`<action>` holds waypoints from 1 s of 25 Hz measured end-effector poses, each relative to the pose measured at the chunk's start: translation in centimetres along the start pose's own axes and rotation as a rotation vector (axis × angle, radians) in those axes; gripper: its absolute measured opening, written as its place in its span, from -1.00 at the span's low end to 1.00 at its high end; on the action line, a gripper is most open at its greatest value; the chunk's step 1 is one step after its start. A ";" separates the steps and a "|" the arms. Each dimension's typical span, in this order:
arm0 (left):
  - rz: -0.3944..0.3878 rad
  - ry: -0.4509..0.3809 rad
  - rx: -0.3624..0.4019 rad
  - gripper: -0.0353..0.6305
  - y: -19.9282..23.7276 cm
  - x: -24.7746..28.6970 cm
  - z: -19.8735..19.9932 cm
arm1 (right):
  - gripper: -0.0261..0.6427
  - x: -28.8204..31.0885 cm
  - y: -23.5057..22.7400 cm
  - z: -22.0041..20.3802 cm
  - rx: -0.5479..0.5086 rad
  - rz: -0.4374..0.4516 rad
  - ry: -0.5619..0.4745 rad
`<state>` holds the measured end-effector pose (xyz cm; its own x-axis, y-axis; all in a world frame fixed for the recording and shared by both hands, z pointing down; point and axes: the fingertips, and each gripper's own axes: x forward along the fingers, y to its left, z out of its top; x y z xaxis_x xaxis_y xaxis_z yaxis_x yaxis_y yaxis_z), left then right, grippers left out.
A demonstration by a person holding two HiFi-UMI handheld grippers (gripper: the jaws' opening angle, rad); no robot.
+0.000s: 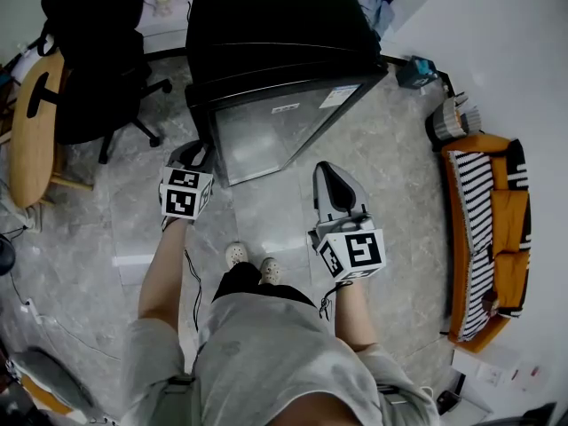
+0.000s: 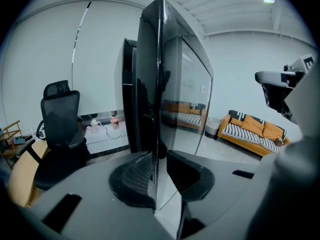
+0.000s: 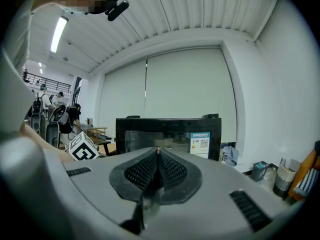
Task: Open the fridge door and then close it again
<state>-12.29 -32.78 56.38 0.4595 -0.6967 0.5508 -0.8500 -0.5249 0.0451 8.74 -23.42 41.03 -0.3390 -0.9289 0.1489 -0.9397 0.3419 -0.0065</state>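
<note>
The black fridge (image 1: 266,34) stands ahead of me, and its glass door (image 1: 284,127) is swung partly out from the cabinet, with the hinge on the right. My left gripper (image 1: 206,153) is at the door's free left edge. In the left gripper view the door (image 2: 172,84) runs edge-on between the jaws of that left gripper (image 2: 157,171), and the pads are closed against it. The right gripper (image 1: 331,171) hovers in front of the door's right half, apart from it. In its own view the right gripper (image 3: 158,151) is shut on nothing and faces the fridge (image 3: 167,136).
A black office chair (image 1: 98,69) and a wooden table (image 1: 34,122) stand left of the fridge. An orange striped sofa (image 1: 488,229), a bin (image 1: 453,118) and a small blue box (image 1: 415,71) line the right wall. My feet (image 1: 248,260) are on the floor just before the door.
</note>
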 end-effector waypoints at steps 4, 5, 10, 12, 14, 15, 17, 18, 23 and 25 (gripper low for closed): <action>0.004 0.002 0.004 -0.64 1.2 0.8 0.5 | -0.85 0.4 -0.1 0.0 -0.012 -0.008 0.002; 0.007 0.002 0.005 -0.64 1.5 1.0 0.7 | -0.85 0.4 -0.2 0.0 -0.012 -0.012 0.003; 0.020 0.006 0.014 -0.64 2.8 2.2 1.3 | -0.85 0.8 -0.7 -0.1 -0.011 -0.033 0.007; 0.021 0.007 0.017 -0.64 3.2 2.5 1.5 | -0.85 0.8 -0.9 -0.1 -0.009 -0.040 0.007; 0.022 0.007 0.018 -0.64 3.4 2.8 1.7 | -0.85 0.9 -1.0 -0.2 -0.009 -0.043 0.009; 0.023 0.008 0.019 -0.64 3.5 2.9 1.7 | -0.85 1.0 -1.0 -0.2 -0.008 -0.044 0.010; 0.026 0.010 0.020 -0.64 3.7 3.2 1.9 | -0.85 1.0 -1.1 -0.3 -0.006 -0.049 0.011; 0.027 0.011 0.021 -0.64 3.8 3.3 2.0 | -0.85 1.0 -1.2 -0.3 -0.006 -0.051 0.011; 0.038 0.015 0.027 -0.64 4.6 4.0 2.5 | -0.85 1.0 -1.5 -0.4 -0.003 -0.063 0.014; 0.044 0.016 0.027 -0.64 4.8 4.2 2.6 | -0.85 0.9 -1.6 -0.5 -0.004 -0.066 0.014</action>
<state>-13.73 -39.49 56.73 0.4177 -0.7115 0.5650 -0.8617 -0.5074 -0.0019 9.99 -24.73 41.64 -0.2752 -0.9475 0.1630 -0.9599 0.2802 0.0077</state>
